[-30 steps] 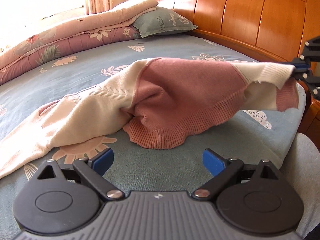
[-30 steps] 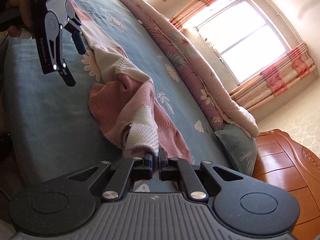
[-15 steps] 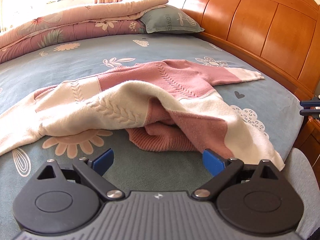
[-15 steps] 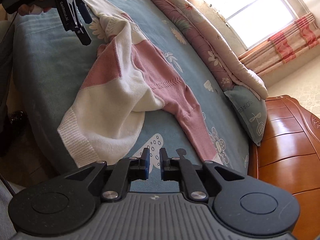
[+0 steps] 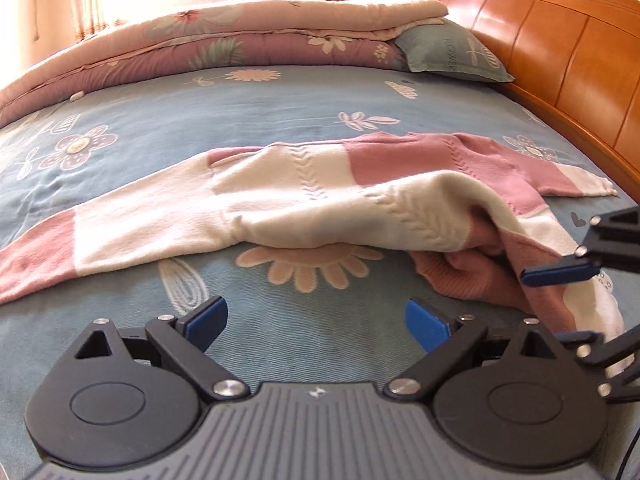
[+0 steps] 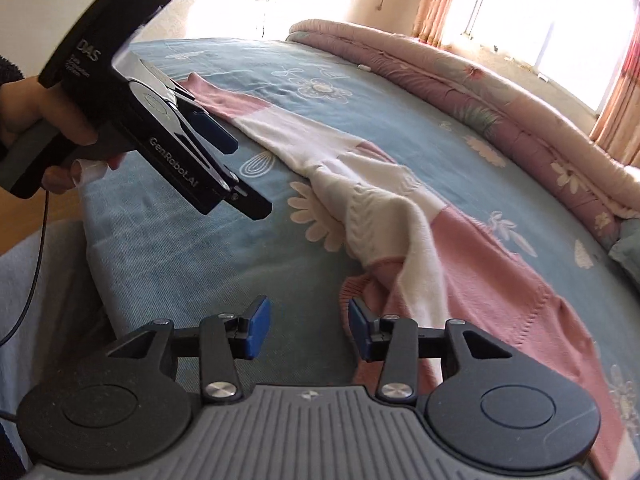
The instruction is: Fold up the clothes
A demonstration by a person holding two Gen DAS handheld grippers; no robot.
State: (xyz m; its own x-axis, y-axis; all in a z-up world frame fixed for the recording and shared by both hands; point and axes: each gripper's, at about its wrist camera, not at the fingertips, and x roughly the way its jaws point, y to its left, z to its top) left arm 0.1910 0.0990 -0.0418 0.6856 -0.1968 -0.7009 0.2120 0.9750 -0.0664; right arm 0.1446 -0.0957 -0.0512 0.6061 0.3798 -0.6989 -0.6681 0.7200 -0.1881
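A pink and cream knit sweater (image 5: 320,200) lies crumpled across the blue floral bed sheet (image 5: 240,108); it also shows in the right wrist view (image 6: 380,208). My left gripper (image 5: 316,320) is open and empty, just short of the sweater's near edge. My right gripper (image 6: 308,328) is open and empty, its right finger beside the pink ribbed hem (image 6: 352,284). The right gripper also shows at the right edge of the left wrist view (image 5: 568,304), next to the bunched hem. The left gripper shows in the right wrist view (image 6: 232,172), held in a hand.
A folded pink floral quilt (image 5: 240,44) and a grey-green pillow (image 5: 452,56) lie at the far side of the bed. A wooden headboard (image 5: 560,60) runs along the right. The bed's front edge (image 6: 92,248) is close, with my grey-clad leg beside it.
My right gripper let go of the cream cuff, opened, and came down by the pink hem. The sweater dropped onto the bed. My left gripper stayed open and shifted left.
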